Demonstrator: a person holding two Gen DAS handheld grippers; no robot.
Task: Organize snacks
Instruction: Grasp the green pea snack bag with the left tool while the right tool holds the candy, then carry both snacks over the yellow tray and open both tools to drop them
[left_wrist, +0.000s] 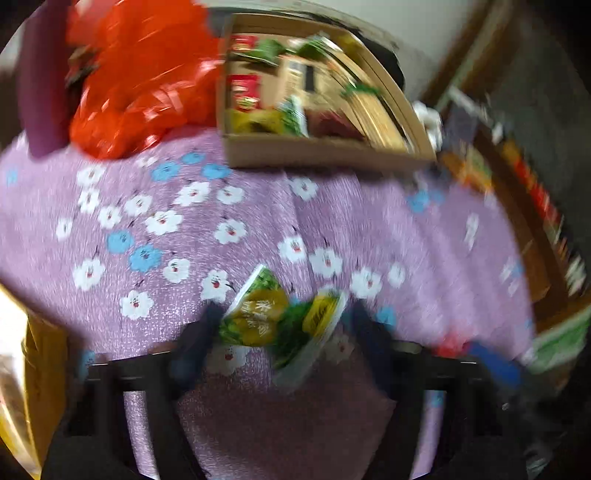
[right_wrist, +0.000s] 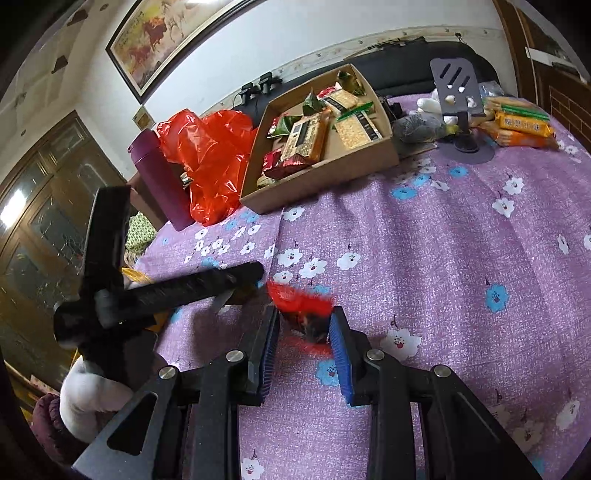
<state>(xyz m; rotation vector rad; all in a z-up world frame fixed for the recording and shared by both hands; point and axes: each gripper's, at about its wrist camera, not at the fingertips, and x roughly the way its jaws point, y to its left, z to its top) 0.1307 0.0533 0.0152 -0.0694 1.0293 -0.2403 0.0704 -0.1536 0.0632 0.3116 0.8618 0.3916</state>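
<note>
On the purple flowered cloth (left_wrist: 369, 229), green and yellow snack packets (left_wrist: 255, 314) sit between the fingers of my left gripper (left_wrist: 284, 321). The view is blurred, but both pads seem to press on their outer edges. My right gripper (right_wrist: 303, 314) is shut on a red snack packet (right_wrist: 299, 299), low over the cloth. In the right wrist view the left gripper's black body (right_wrist: 177, 291) lies just to the left. An open cardboard box (right_wrist: 321, 181) holding several snack packs stands at the back, also seen as the cardboard box (left_wrist: 325, 155).
A red plastic bag (right_wrist: 210, 155) and a purple bottle (right_wrist: 159, 177) stand left of the box. To its right are a grey bundle (right_wrist: 417, 127), a black phone stand (right_wrist: 458, 88) and orange biscuit packs (right_wrist: 521, 125). A white-gloved hand (right_wrist: 85, 398) holds the left gripper.
</note>
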